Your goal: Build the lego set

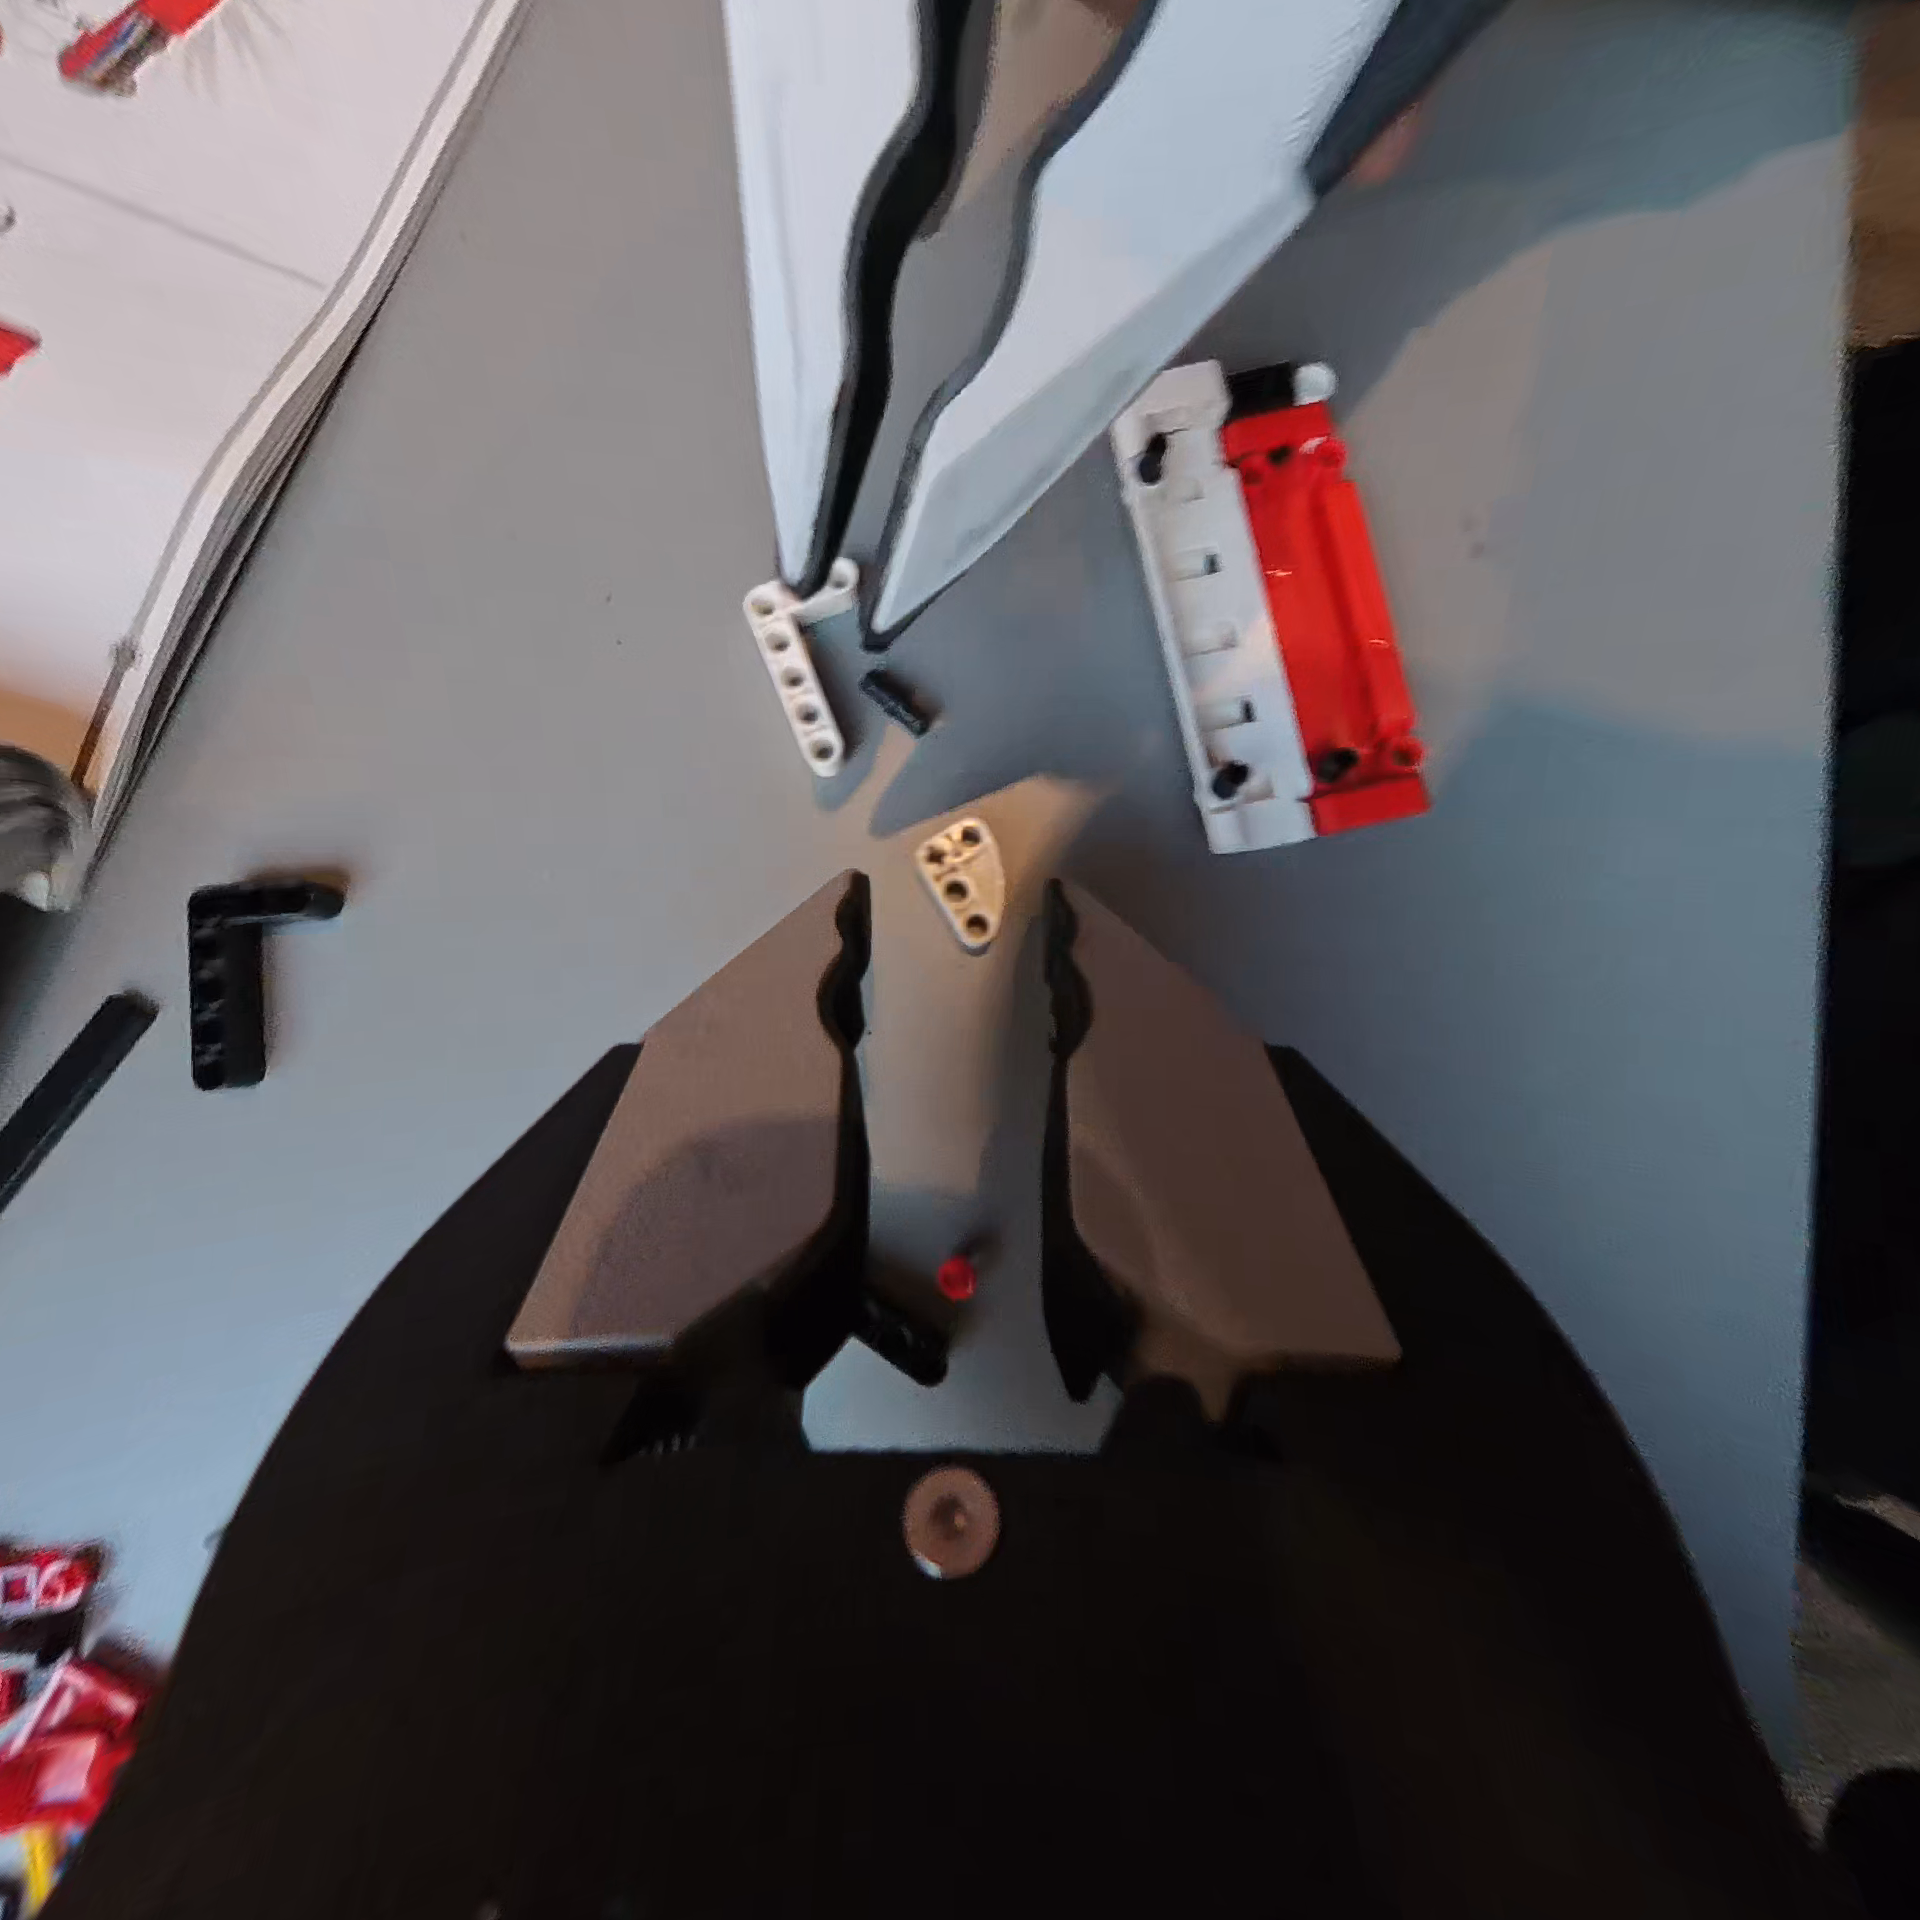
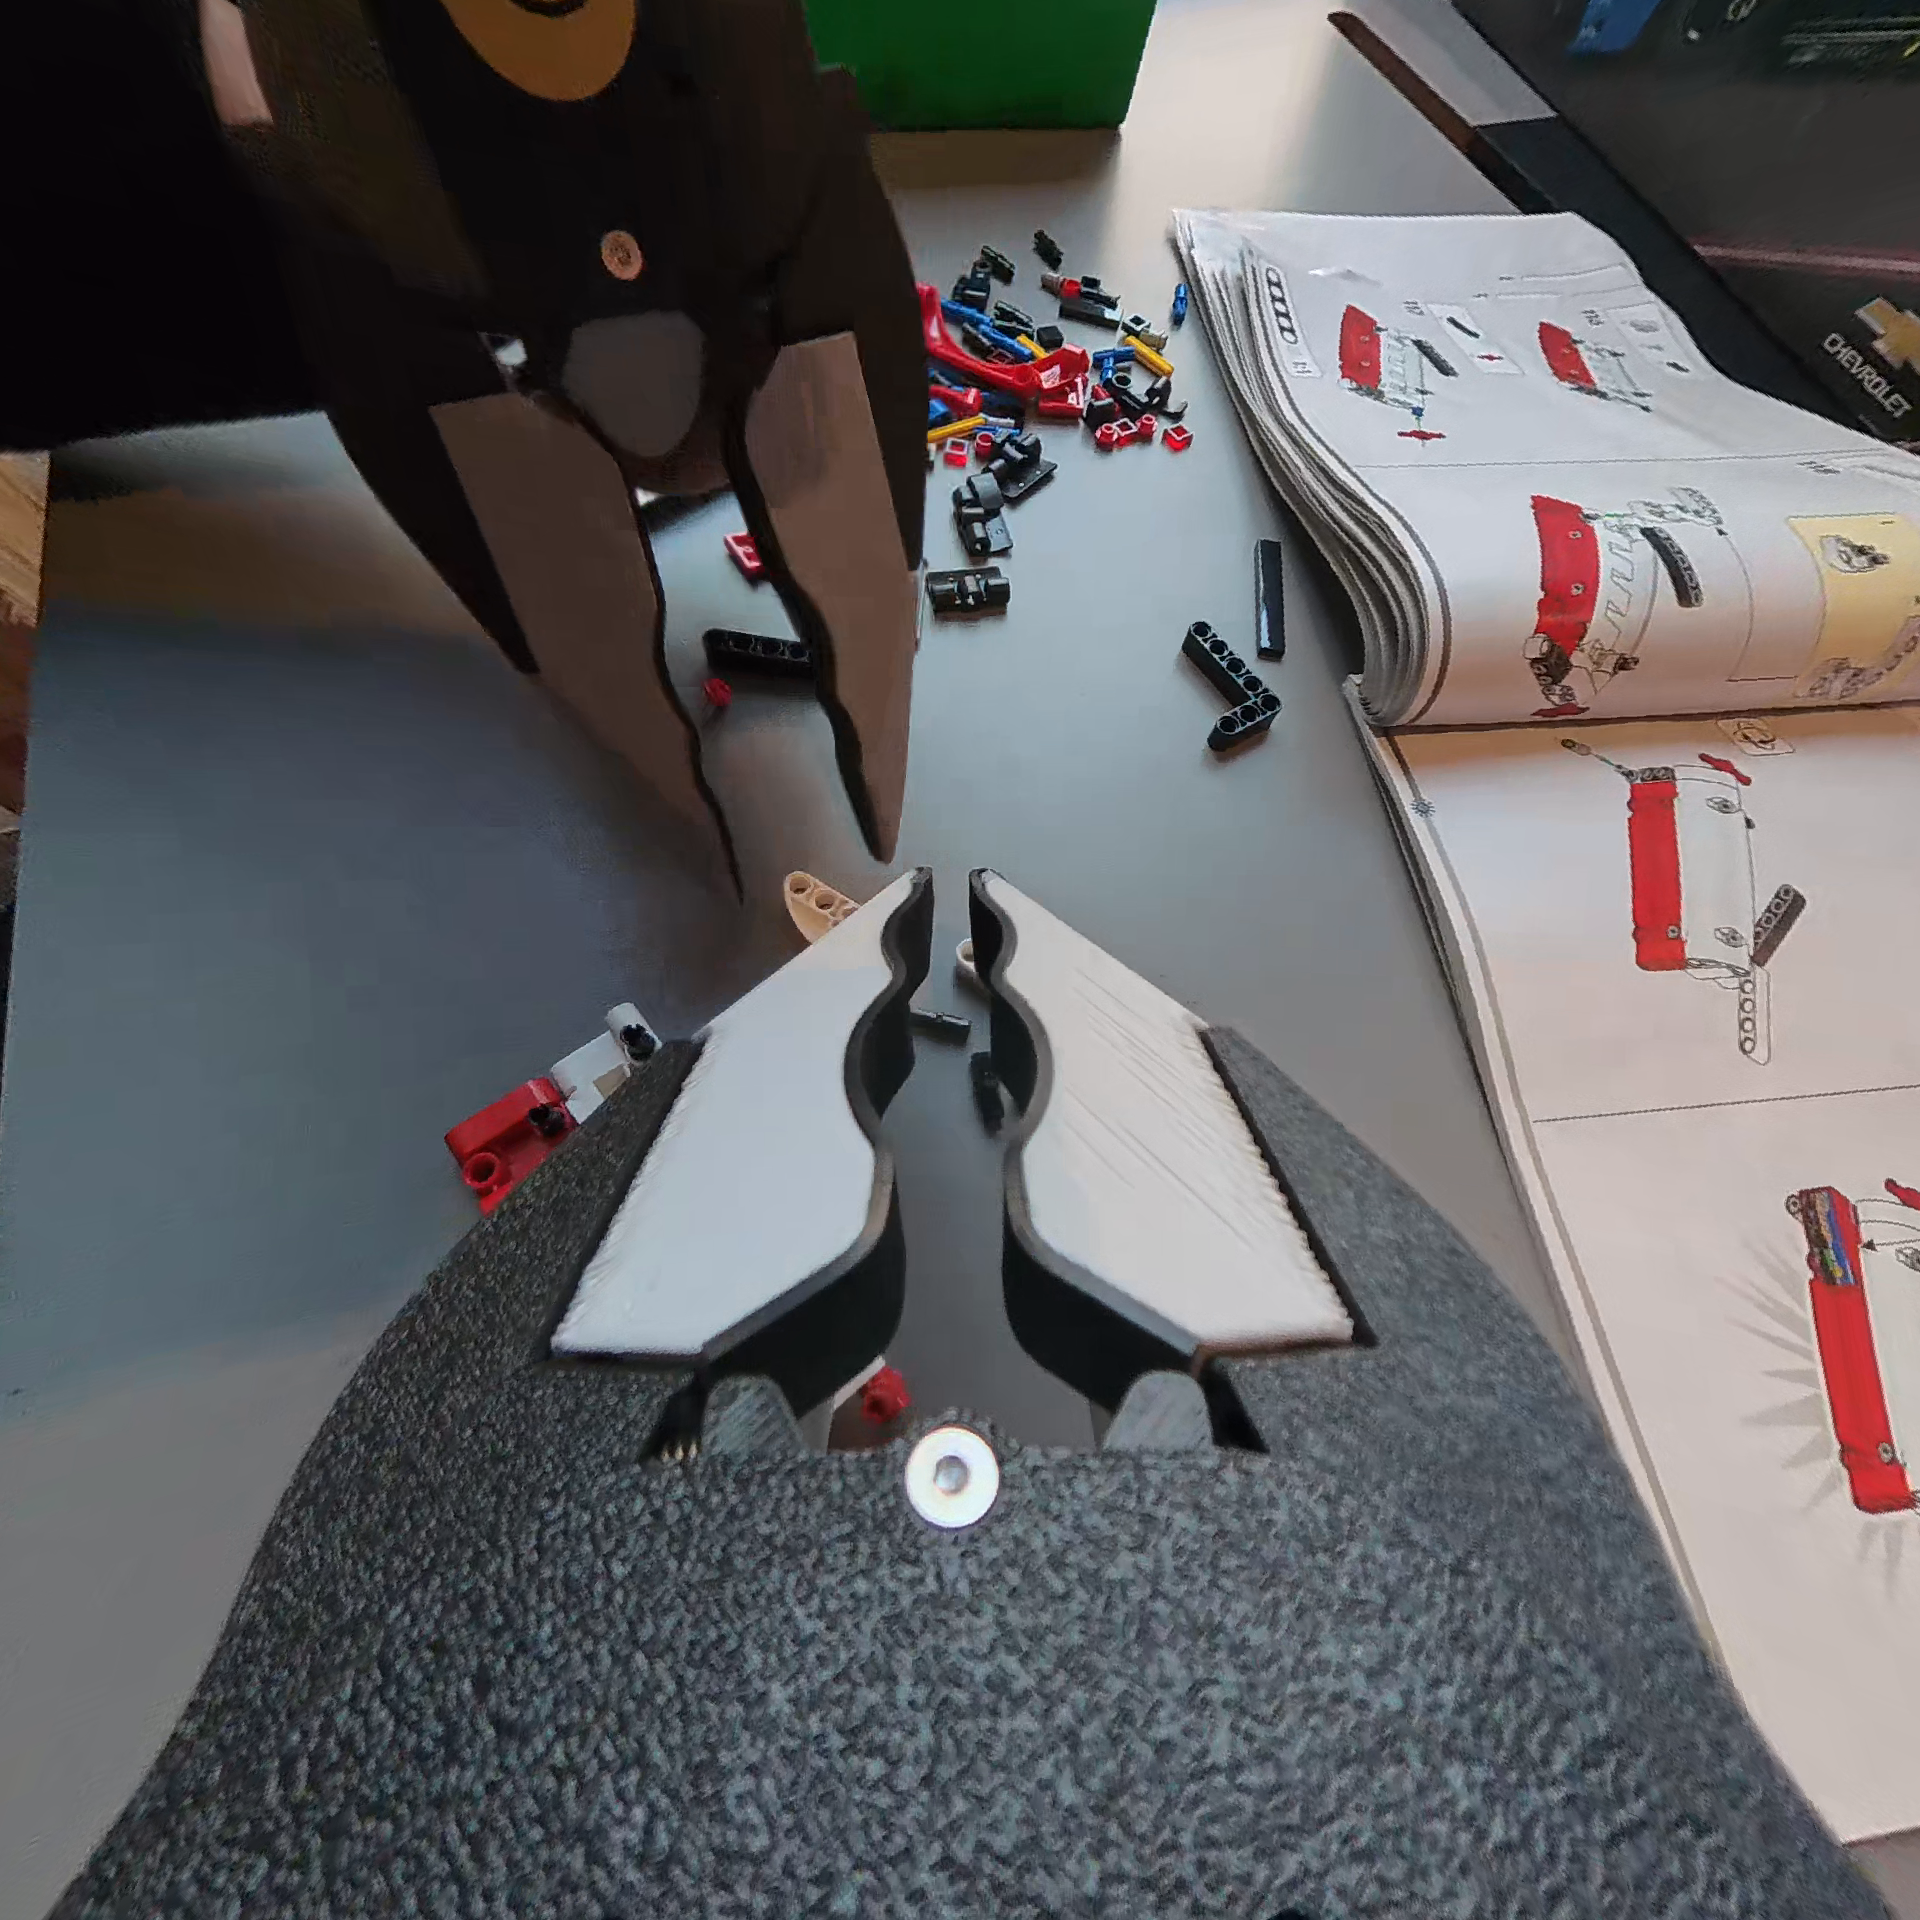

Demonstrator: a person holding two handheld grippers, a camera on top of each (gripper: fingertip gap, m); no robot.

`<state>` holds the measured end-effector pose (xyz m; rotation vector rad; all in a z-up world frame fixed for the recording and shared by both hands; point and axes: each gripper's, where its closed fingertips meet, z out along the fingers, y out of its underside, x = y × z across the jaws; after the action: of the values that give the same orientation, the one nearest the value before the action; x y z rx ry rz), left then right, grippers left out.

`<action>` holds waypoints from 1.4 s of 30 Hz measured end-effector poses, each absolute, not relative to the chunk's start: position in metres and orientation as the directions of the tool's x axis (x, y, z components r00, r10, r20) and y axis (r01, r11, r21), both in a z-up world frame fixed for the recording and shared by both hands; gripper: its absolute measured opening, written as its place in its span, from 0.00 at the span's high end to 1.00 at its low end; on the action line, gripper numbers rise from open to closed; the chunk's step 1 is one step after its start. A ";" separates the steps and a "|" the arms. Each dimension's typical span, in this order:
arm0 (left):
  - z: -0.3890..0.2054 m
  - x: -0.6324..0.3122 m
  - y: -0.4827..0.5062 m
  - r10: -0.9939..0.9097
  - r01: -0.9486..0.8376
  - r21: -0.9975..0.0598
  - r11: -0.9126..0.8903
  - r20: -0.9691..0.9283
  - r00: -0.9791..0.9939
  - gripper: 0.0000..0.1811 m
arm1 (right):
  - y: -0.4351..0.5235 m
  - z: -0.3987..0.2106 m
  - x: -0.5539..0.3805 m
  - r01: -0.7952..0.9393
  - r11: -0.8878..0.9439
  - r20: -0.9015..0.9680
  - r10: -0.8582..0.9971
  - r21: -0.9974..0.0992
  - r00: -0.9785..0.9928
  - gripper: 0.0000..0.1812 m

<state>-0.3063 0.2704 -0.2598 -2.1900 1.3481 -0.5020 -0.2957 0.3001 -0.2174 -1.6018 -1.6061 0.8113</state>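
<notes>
Grippers facing tip to tip over grey table [image 1: 520, 623]. Left gripper [image 1: 951, 894] wide, empty, framing small tan triangular holed plate [image 1: 963, 883], likely next pick. Right gripper [image 2: 949, 883] narrow, empty, beside white L-shaped holed beam [image 1: 798, 665]. Red-and-white half-built block [image 1: 1273, 613] just aside.

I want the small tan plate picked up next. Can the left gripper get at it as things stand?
Probably yes: the left gripper is open, and the tan plate lies flat just past its tips with nothing between. The right gripper sits farther off.
</notes>
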 end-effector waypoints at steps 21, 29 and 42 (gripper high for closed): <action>-0.272 -0.307 0.265 -0.946 -0.793 -0.550 -0.263 -0.014 0.324 0.90 | 0.295 -0.221 -0.291 0.565 0.007 -0.004 1.000 -0.825 -0.018 0.96; -0.271 -0.295 0.249 -0.955 -0.763 -0.590 -0.264 0.048 0.293 0.91 | 0.289 -0.231 -0.289 0.613 0.028 0.010 0.999 -0.790 -0.033 0.96; -0.272 -0.293 0.271 -0.877 -0.703 -0.593 -0.393 0.012 0.480 0.90 | 0.279 -0.248 -0.288 0.659 0.026 -0.025 0.997 -0.752 -0.069 0.95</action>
<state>-0.2927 0.2706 -0.2719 -2.2101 1.3042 -0.4433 -0.2883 0.2788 -0.2482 -1.6820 -1.7813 0.8326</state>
